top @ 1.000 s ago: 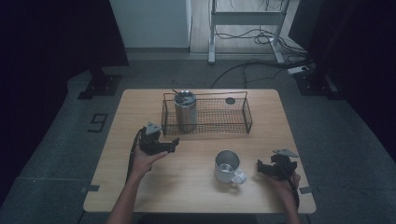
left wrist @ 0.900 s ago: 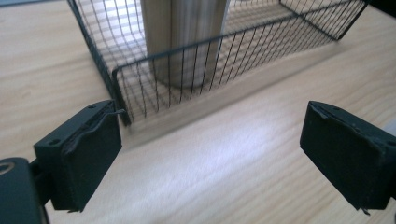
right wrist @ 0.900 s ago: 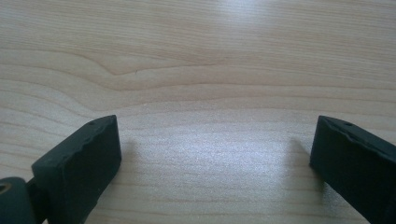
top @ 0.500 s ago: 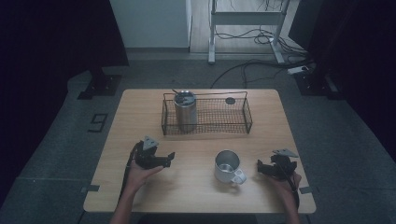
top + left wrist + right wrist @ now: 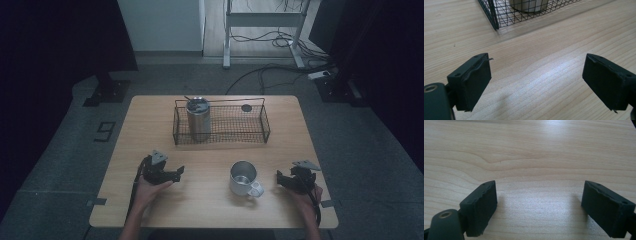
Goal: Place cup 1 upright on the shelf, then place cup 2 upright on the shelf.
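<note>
Steel mug [image 5: 243,177] stands upright on the wooden table [image 5: 210,205], near its front edge, between the two hand-held grippers and nearer the right one. It is a plain silvery cup with an open mouth and a looped handle that points toward the front right corner. The right gripper [image 5: 280,178] rests just beside that handle without touching it; in the right gripper view its black jaws stand apart over bare wood with nothing between them, and they have just been closing. The left gripper [image 5: 177,171] lies well apart from the mug on the left, its jaws spread wide and empty, as the left gripper view shows.

Behind the mug sits a black wire basket [image 5: 260,131] with a tall metal tumbler [image 5: 198,118] upright in its left end. In the left gripper view the basket's corner and the tumbler's base [image 5: 529,5] are cut off by the top edge. A small dark round object [image 5: 246,107] lies by the basket's back rim; what it is, and whether it lies inside or behind the mesh, cannot be made out
</note>
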